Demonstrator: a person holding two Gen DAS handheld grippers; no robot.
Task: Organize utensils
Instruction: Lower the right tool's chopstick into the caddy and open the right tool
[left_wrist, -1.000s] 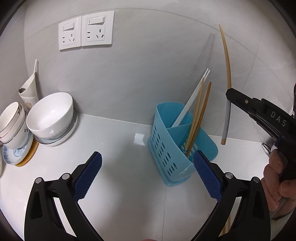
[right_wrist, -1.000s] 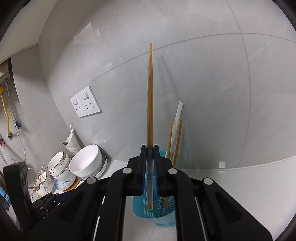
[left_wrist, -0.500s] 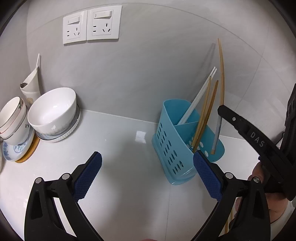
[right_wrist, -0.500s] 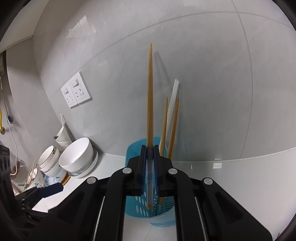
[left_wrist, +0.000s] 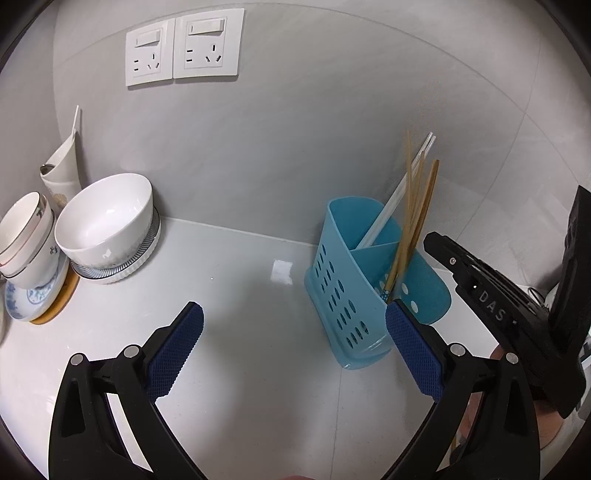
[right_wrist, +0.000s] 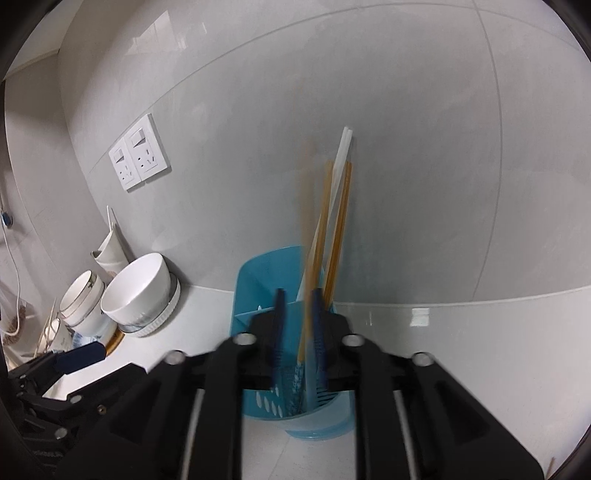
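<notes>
Above the blue utensil holder, the right gripper is seen with its jaws opening; a blurred wooden chopstick stands between the pads, no longer pressed. Other chopsticks are leaned in the holder's rear compartment against the wall. The left gripper is held wide open, empty, over the white counter. White bowls are stacked at the left.

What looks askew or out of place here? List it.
Little stands out. The chopsticks lean unevenly in the blue holder instead of upright, and one is motion-blurred as the right gripper opens around it.
</notes>
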